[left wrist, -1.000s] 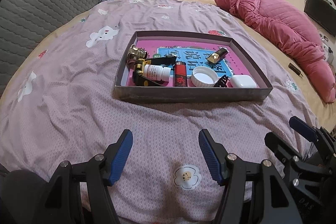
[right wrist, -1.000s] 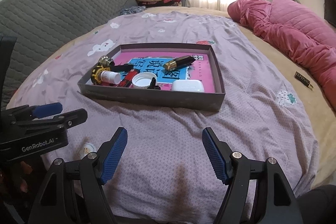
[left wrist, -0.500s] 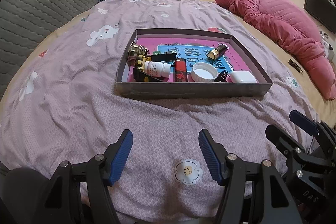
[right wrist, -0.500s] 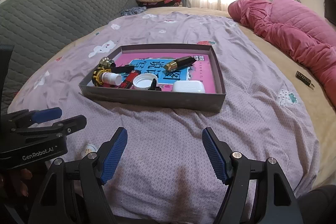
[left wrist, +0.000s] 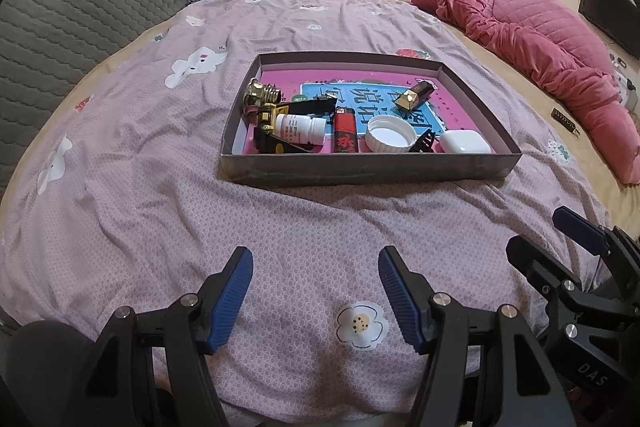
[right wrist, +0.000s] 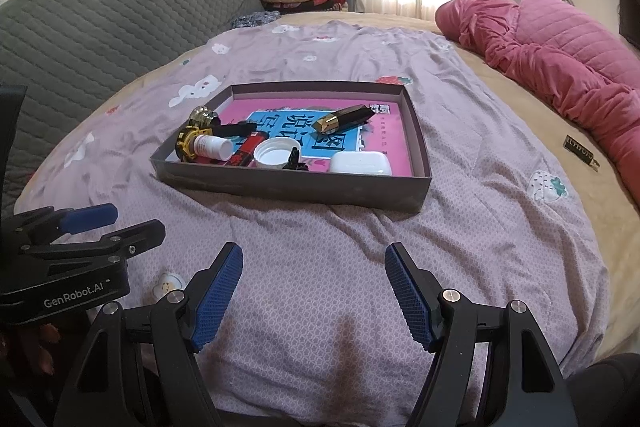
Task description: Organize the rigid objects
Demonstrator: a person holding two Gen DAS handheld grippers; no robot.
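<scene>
Left gripper [left wrist: 316,295] spread wide over the lilac bedsheet [left wrist: 140,195], gripping nothing. Straight ahead of it, well apart, a shallow grey box [left wrist: 368,169]. Inside, from left: brass fitting [left wrist: 262,91], yellow toy [left wrist: 267,117], white pill bottle [left wrist: 300,128] lying down, red lighter [left wrist: 345,135], white jar lid [left wrist: 391,134], black clip [left wrist: 425,143], white earbud case [left wrist: 465,141]; gold-tipped tube [left wrist: 414,95] farther back. Right gripper [right wrist: 314,293] likewise wide apart and empty, box ahead and slightly left. Pink quilt [right wrist: 560,67] far right.

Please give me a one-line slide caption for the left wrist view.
Open left gripper hovers over the bedsheet, facing a box holding a lighter, pill bottle and earbud case.
</scene>
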